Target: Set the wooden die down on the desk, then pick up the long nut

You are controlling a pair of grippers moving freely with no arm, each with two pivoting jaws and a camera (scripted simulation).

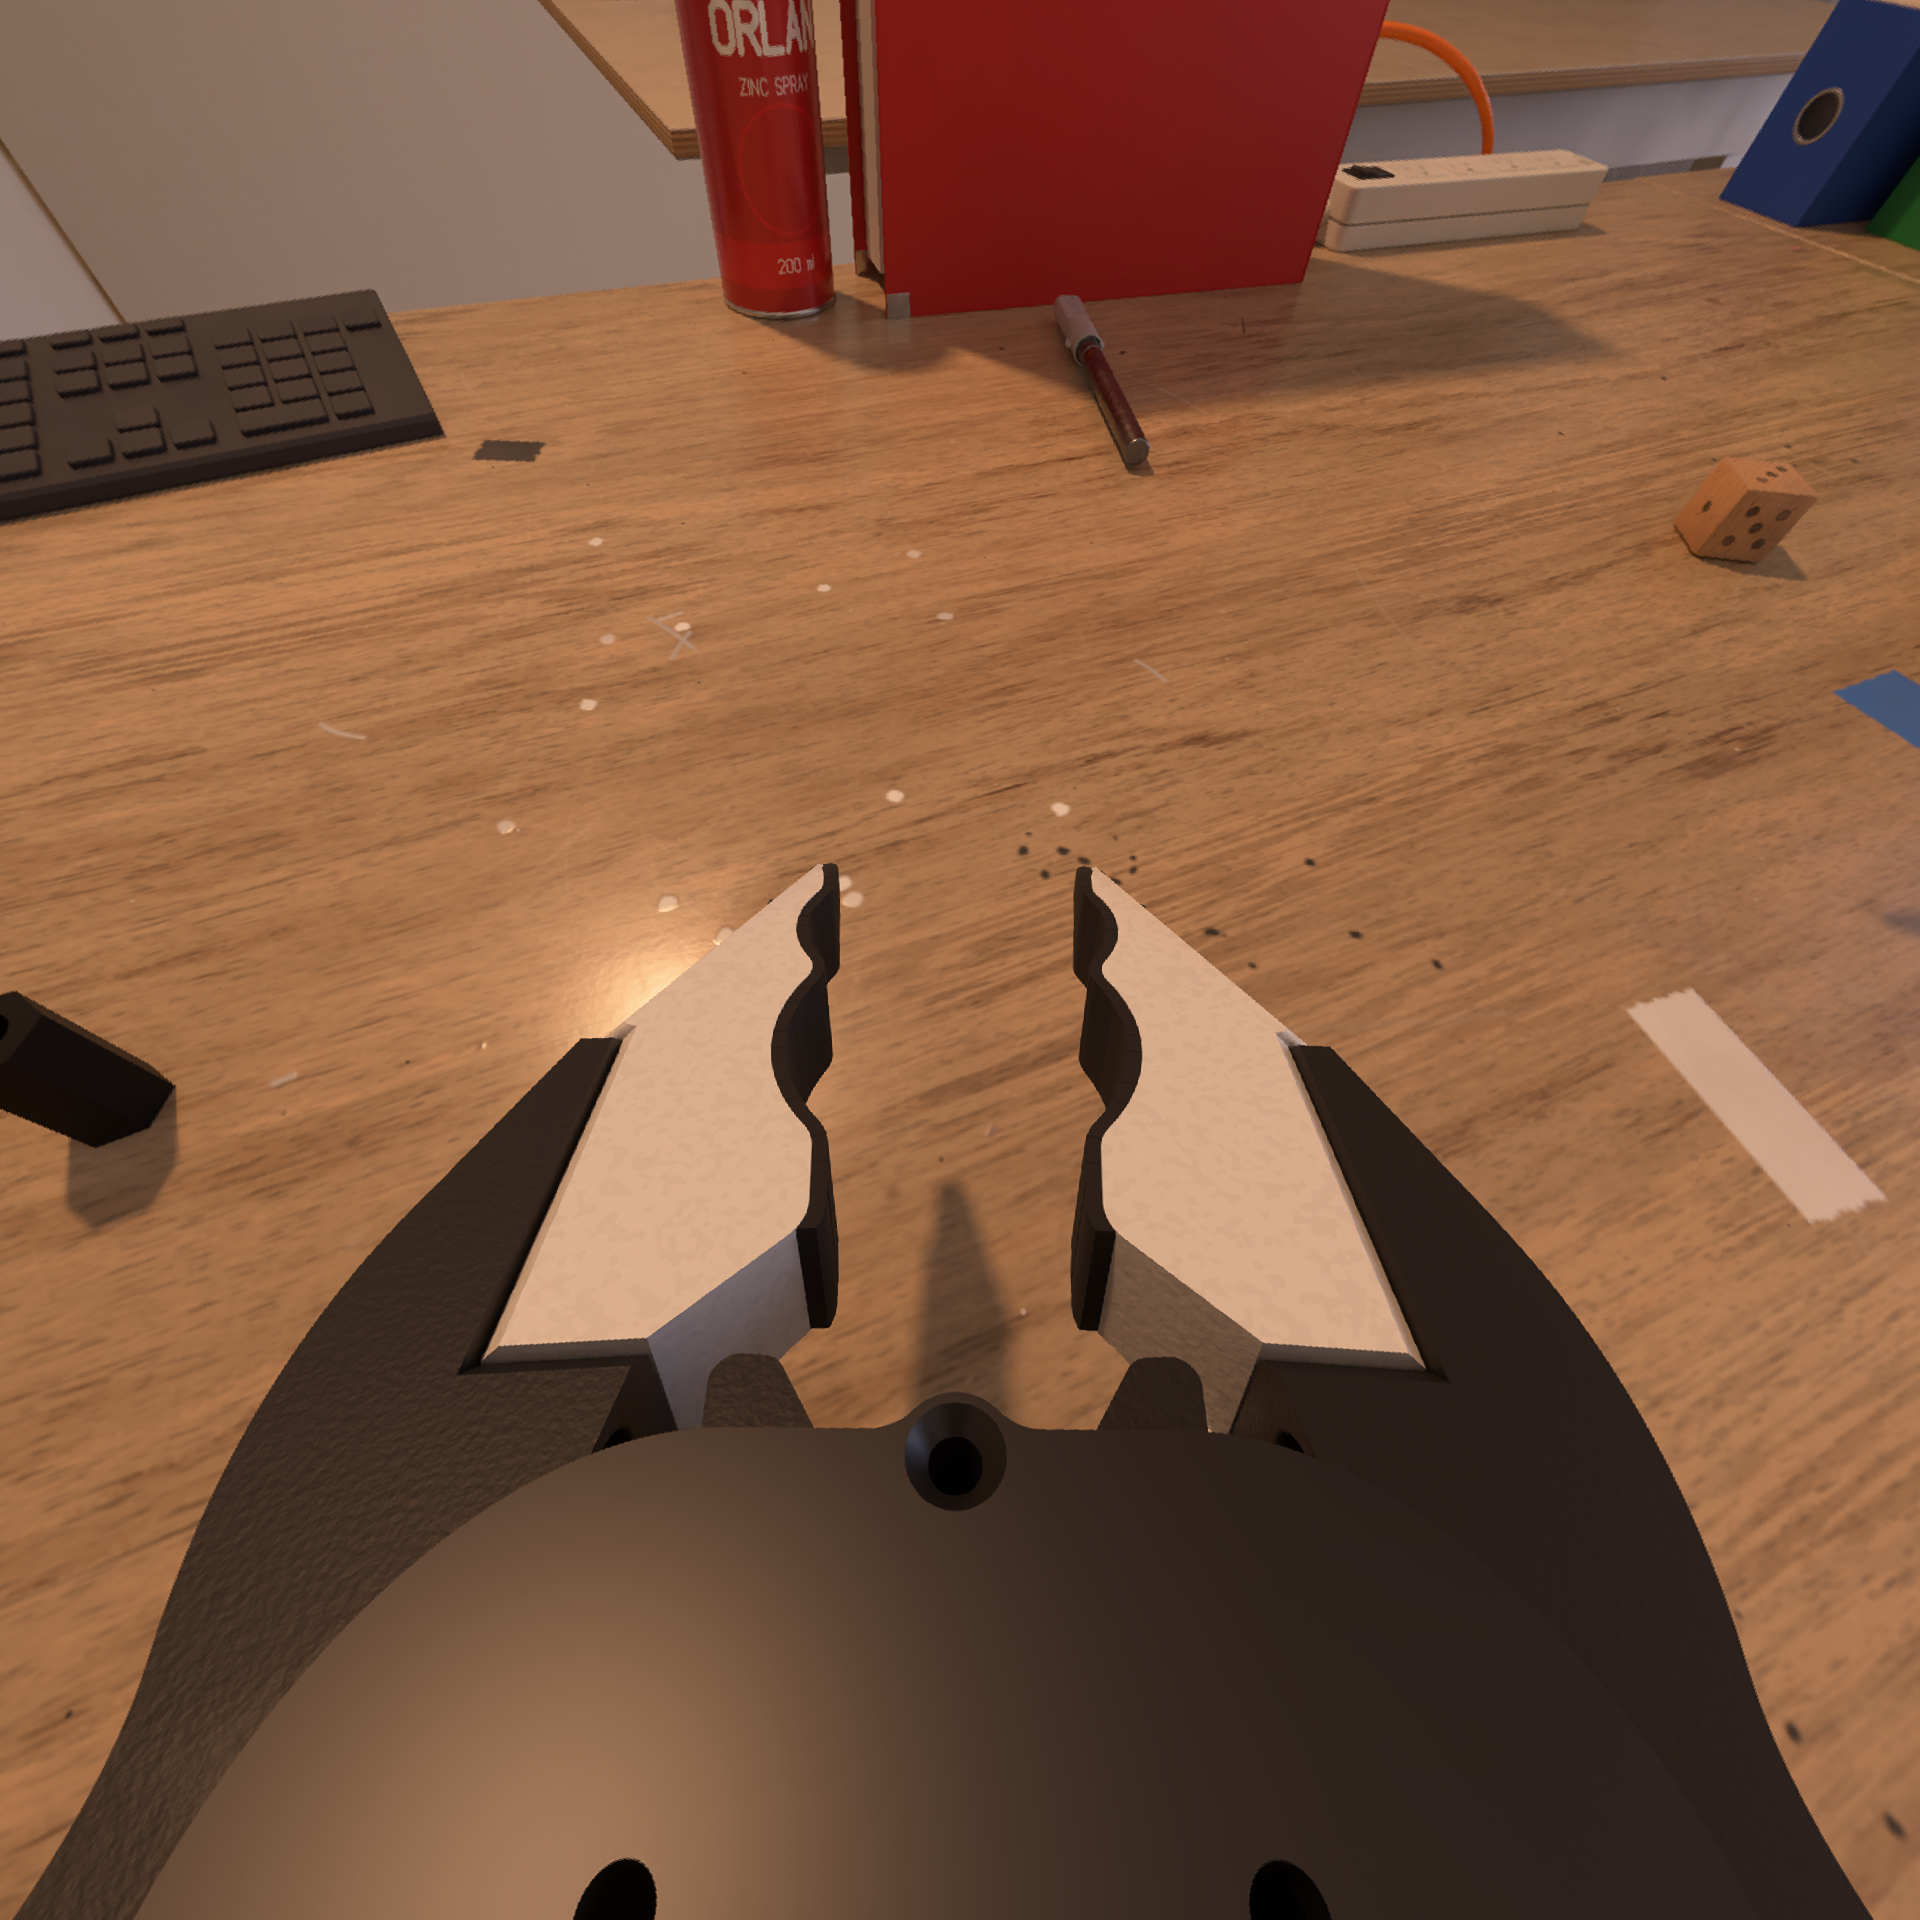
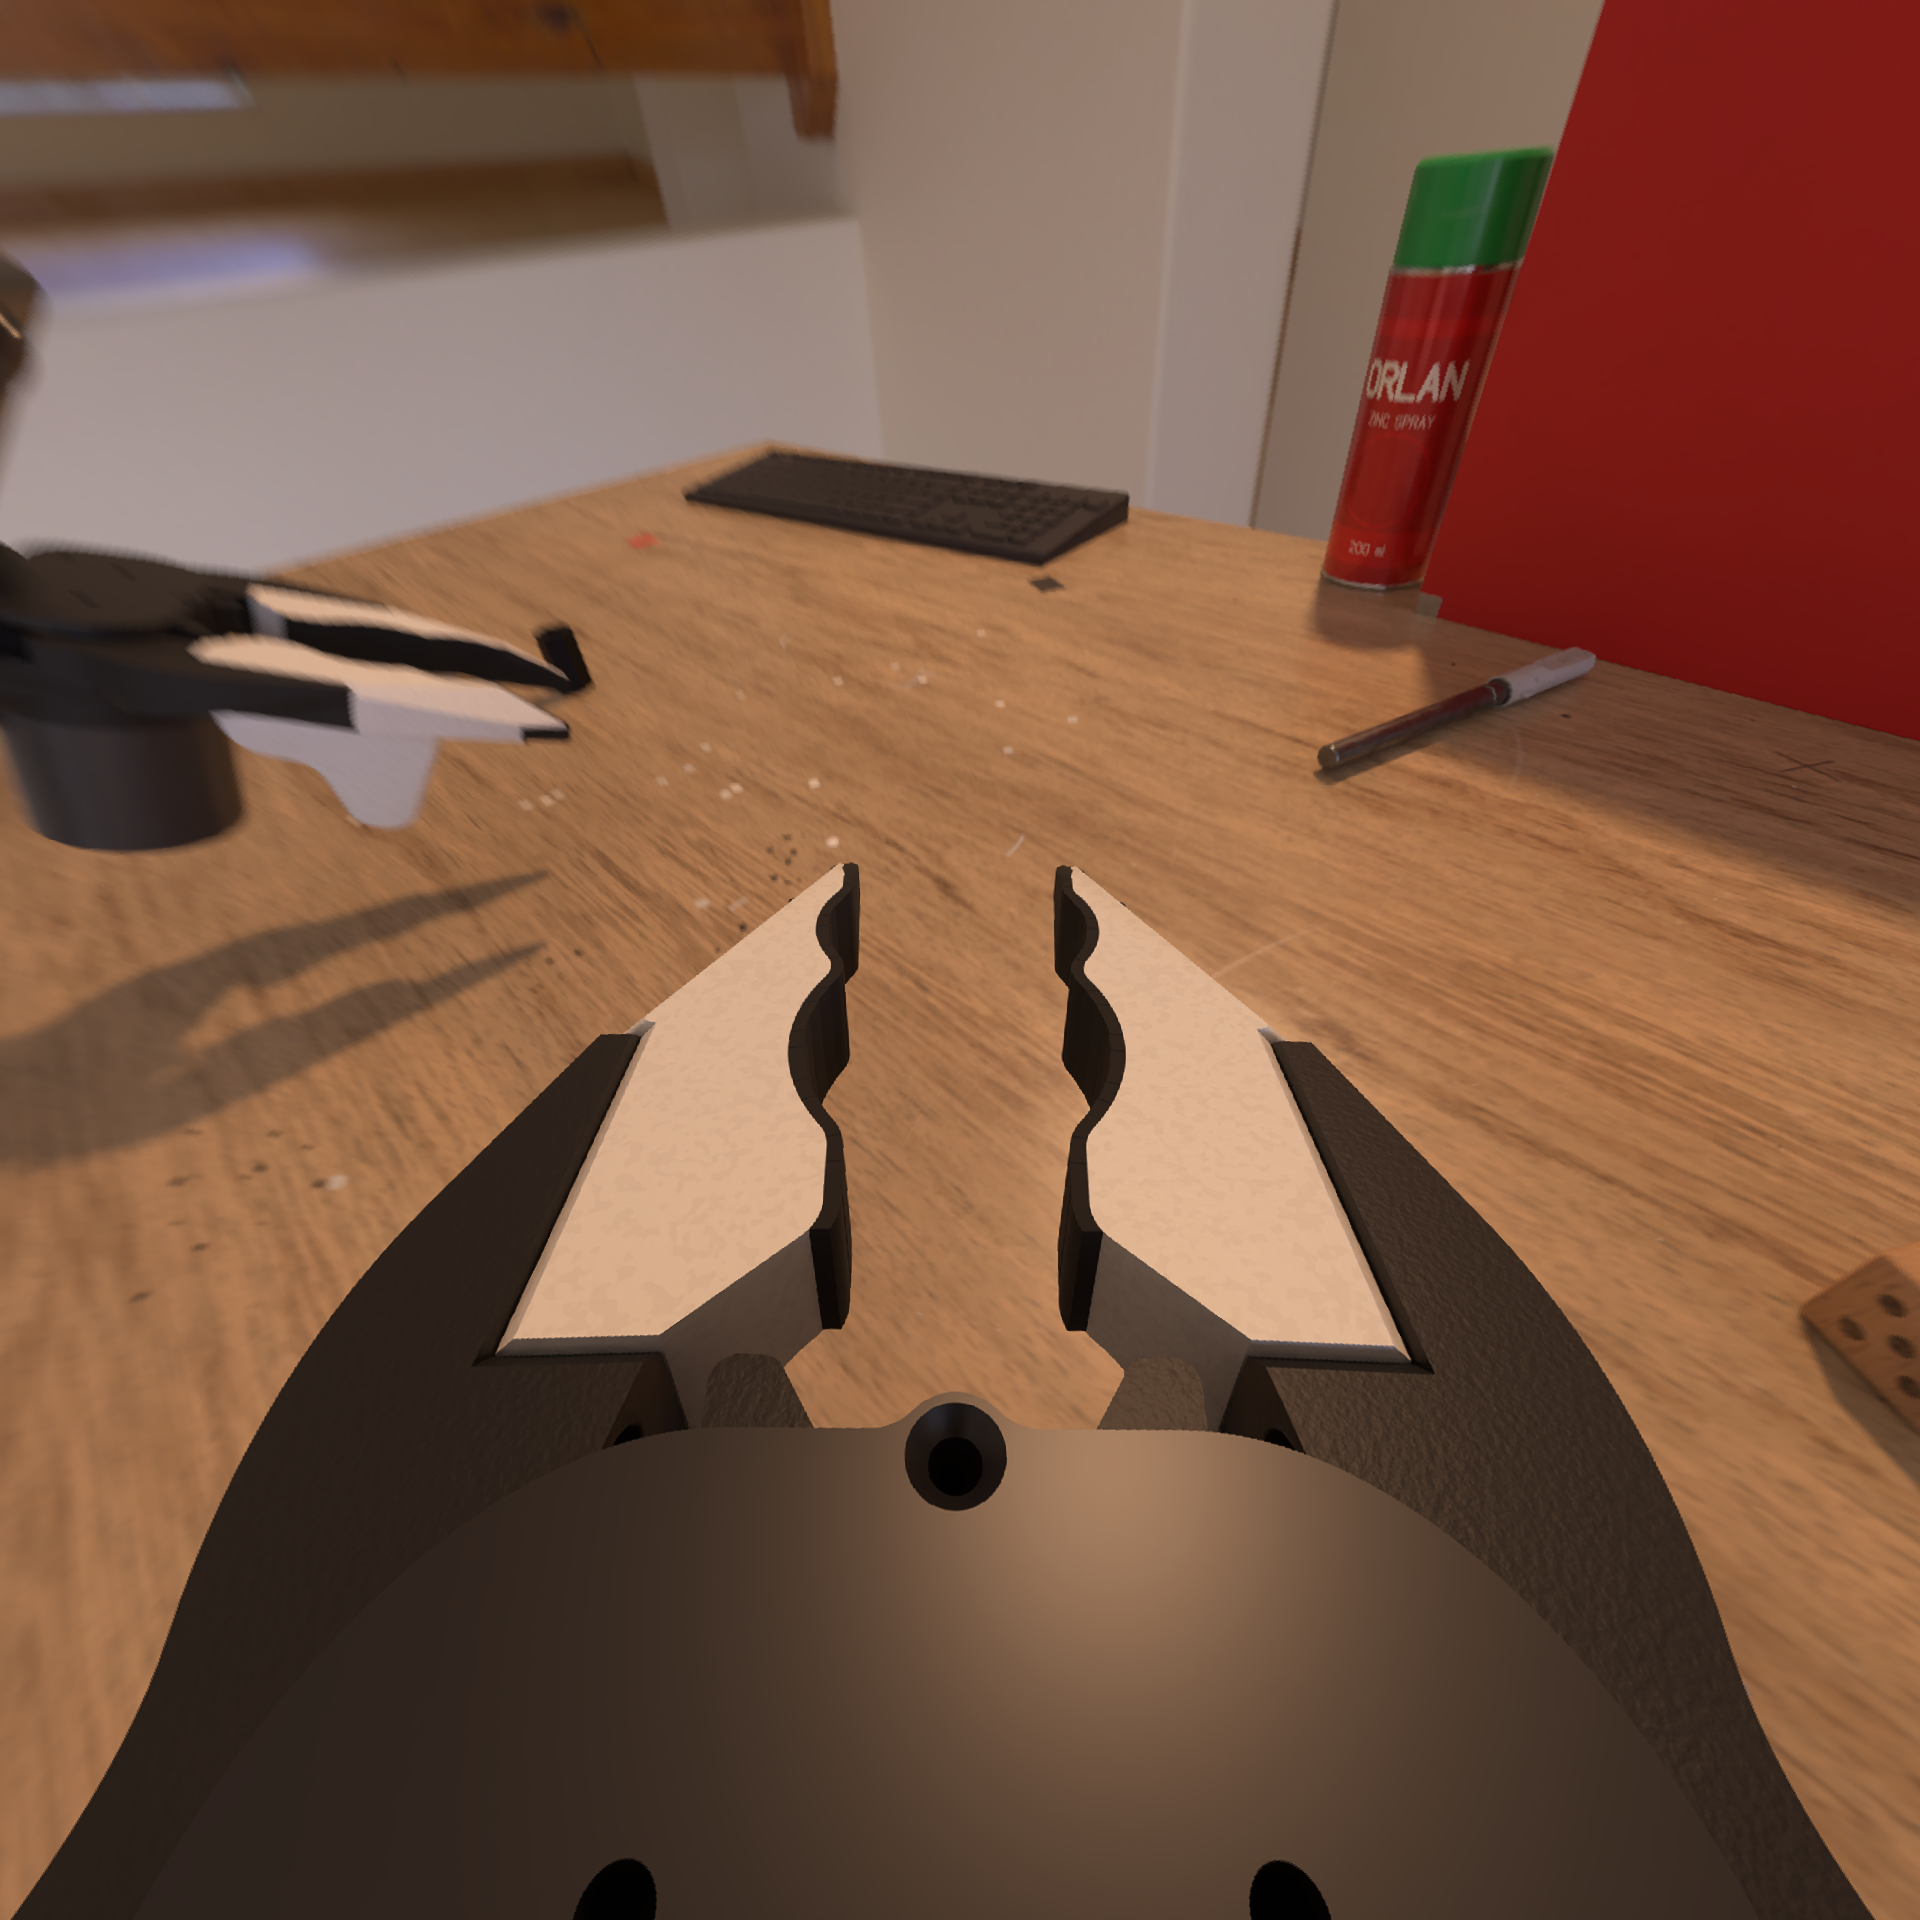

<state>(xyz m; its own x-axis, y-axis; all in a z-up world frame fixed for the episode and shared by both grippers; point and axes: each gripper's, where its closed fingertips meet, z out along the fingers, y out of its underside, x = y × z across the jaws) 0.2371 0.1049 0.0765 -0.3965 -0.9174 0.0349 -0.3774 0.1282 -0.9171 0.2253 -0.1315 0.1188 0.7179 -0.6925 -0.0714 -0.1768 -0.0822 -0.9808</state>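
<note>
The wooden die (image 1: 1745,511) lies on the desk (image 1: 1039,675) at the far right, tilted on an edge; it also shows at the lower right edge of the right wrist view (image 2: 1870,1335). The long nut (image 1: 78,1070), black and hexagonal, lies at the left edge, to the left of my left gripper (image 1: 956,883), which is open and empty above bare desk. In the right wrist view the long nut (image 2: 561,649) lies just past the left gripper's tips (image 2: 556,707). My right gripper (image 2: 956,883) is open and empty, with the die to its right.
A black keyboard (image 1: 197,395) lies at the back left. A red spray can (image 1: 769,156) and a red folder (image 1: 1091,145) stand at the back, with a pen (image 1: 1101,379) in front. A white power strip (image 1: 1455,197), a blue binder (image 1: 1839,114) and a white tape strip (image 1: 1756,1107) are on the right.
</note>
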